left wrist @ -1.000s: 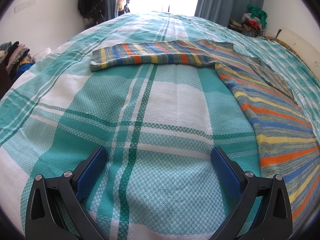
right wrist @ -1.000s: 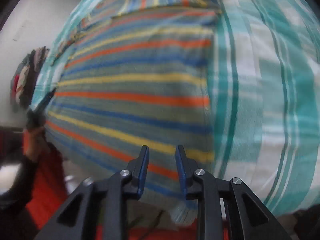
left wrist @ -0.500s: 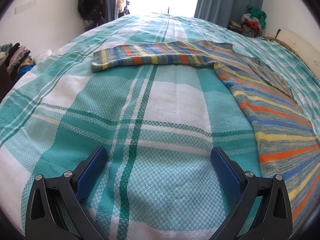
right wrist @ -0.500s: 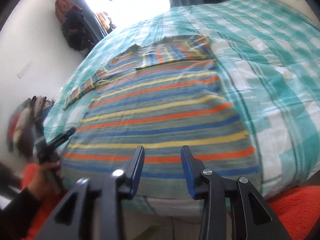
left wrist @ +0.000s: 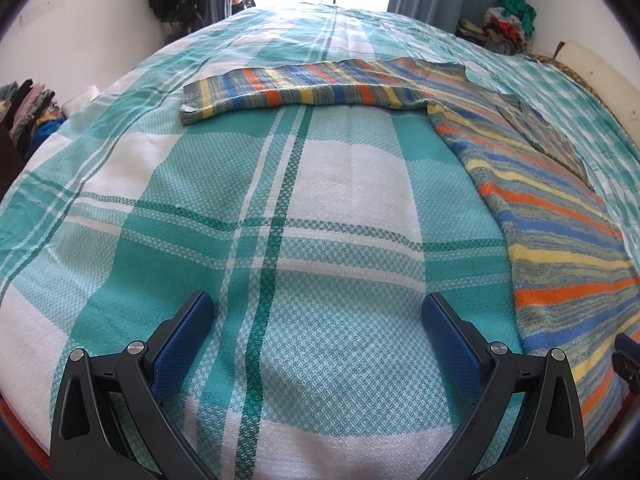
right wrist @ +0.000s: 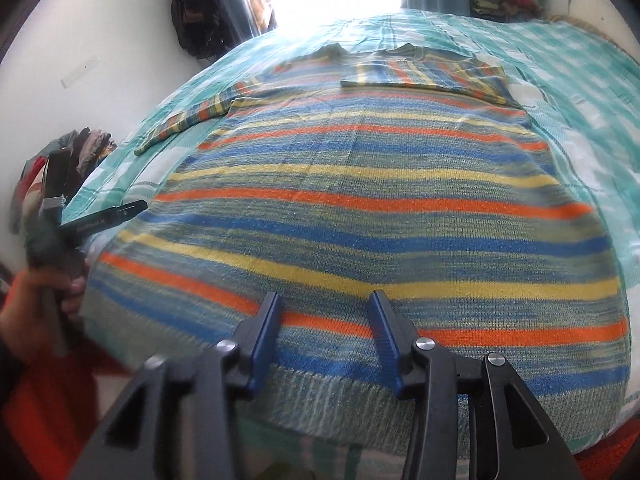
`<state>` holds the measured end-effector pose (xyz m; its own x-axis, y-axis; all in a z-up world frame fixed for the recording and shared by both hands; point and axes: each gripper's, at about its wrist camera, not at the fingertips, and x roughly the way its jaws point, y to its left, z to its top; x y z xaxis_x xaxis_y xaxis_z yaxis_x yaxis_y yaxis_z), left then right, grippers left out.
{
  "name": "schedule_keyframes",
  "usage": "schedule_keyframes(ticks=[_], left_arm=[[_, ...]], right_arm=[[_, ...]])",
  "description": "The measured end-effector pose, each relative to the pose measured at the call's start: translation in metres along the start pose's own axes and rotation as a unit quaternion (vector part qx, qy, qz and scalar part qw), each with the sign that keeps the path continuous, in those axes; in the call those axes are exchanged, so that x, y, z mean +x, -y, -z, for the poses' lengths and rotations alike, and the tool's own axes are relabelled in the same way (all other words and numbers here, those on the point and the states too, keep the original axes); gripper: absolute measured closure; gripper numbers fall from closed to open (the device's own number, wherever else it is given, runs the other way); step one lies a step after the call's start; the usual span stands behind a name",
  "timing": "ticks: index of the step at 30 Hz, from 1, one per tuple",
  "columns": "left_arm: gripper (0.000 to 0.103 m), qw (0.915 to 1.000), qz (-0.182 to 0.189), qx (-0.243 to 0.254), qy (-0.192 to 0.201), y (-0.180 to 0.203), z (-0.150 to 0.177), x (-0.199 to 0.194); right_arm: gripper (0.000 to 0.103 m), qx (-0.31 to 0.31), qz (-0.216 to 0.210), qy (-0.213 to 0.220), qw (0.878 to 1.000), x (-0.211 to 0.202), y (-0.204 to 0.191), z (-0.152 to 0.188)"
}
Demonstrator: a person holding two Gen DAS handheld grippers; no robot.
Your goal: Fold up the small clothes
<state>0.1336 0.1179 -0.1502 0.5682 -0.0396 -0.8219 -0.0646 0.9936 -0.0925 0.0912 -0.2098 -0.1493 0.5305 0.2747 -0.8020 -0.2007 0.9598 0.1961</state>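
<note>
The striped sweater [right wrist: 360,208] lay flat on the bed [left wrist: 312,208], one sleeve [right wrist: 424,74] already folded across its chest, the other [left wrist: 296,94] stretched out. My right gripper [right wrist: 324,316] hung over the hem, jaws opening with nothing between them; my left gripper [left wrist: 316,320] stood released over bare bedspread. The risk, as I judged it — pinching the bedspread with the knit, or catching one layer only and skewing the fold.

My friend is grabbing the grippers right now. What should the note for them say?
Left gripper: open, empty, over bare bedspread left of the sweater.
Right gripper: jaws opening, nothing gripped, above the sweater's bottom hem.
Striped sweater: flat on the bed, one sleeve already folded across the chest, the other sleeve stretched out sideways.
Left: fold that sleeve in, then fold the body.
</note>
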Motion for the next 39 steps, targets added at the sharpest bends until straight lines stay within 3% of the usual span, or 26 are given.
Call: schedule_keyframes(ticks=[13, 16, 19, 23, 25, 28, 30, 32, 34, 35, 36, 37, 39], left_arm=[[0.000, 0.9997, -0.018, 0.001, -0.013, 0.005, 0.007, -0.010], [0.001, 0.9990, 0.009, -0.032, -0.031, 0.000, 0.000, -0.024], [0.001, 0.9943, 0.077, -0.073, -0.006, -0.018, -0.027, -0.043], [0.001, 0.9856, 0.091, -0.137, 0.042, -0.065, -0.090, -0.050], [0.001, 0.9764, 0.106, -0.184, 0.036, -0.096, -0.117, -0.030], [0.003, 0.9674, 0.084, -0.239, -0.010, -0.132, -0.140, 0.023], [0.015, 0.9664, 0.067, -0.246, -0.034, -0.141, -0.145, 0.052], [0.020, 0.9668, 0.053, -0.246, -0.047, -0.142, -0.147, 0.071], [0.026, 0.9690, 0.044, -0.242, -0.026, -0.137, -0.150, 0.074], [0.050, 0.9697, 0.050, -0.238, -0.018, -0.135, -0.151, 0.075], [0.096, 0.9698, 0.063, -0.235, -0.021, -0.132, -0.153, 0.078], [0.102, 0.9702, 0.070, -0.230, -0.032, -0.130, -0.155, 0.081], [0.102, 0.9785, 0.039, -0.200, -0.034, -0.118, -0.165, 0.076]], right_arm=[[0.051, -0.018, 0.018, 0.005, 1.000, 0.001, -0.007, 0.005], [0.051, -0.016, 0.016, 0.005, 1.000, 0.001, -0.007, 0.005], [0.050, -0.015, 0.013, 0.006, 1.000, 0.000, -0.006, 0.006], [0.049, -0.016, 0.013, 0.006, 1.000, 0.001, -0.006, 0.006], [0.048, -0.017, 0.015, 0.005, 1.000, 0.001, -0.007, 0.006], [0.045, -0.018, 0.017, 0.005, 1.000, 0.003, -0.008, 0.005], [0.044, -0.021, 0.020, 0.006, 1.000, 0.004, -0.009, 0.005], [0.044, -0.025, 0.022, 0.009, 0.999, 0.004, -0.010, 0.006], [0.043, -0.027, 0.024, 0.012, 0.999, 0.004, -0.010, 0.006], [0.043, -0.028, 0.025, 0.012, 0.999, 0.004, -0.010, 0.006], [0.043, -0.030, 0.026, 0.012, 0.999, 0.004, -0.010, 0.006], [0.042, -0.031, 0.027, 0.012, 0.999, 0.005, -0.011, 0.006], [0.041, -0.031, 0.028, 0.012, 0.999, 0.006, -0.011, 0.005]])
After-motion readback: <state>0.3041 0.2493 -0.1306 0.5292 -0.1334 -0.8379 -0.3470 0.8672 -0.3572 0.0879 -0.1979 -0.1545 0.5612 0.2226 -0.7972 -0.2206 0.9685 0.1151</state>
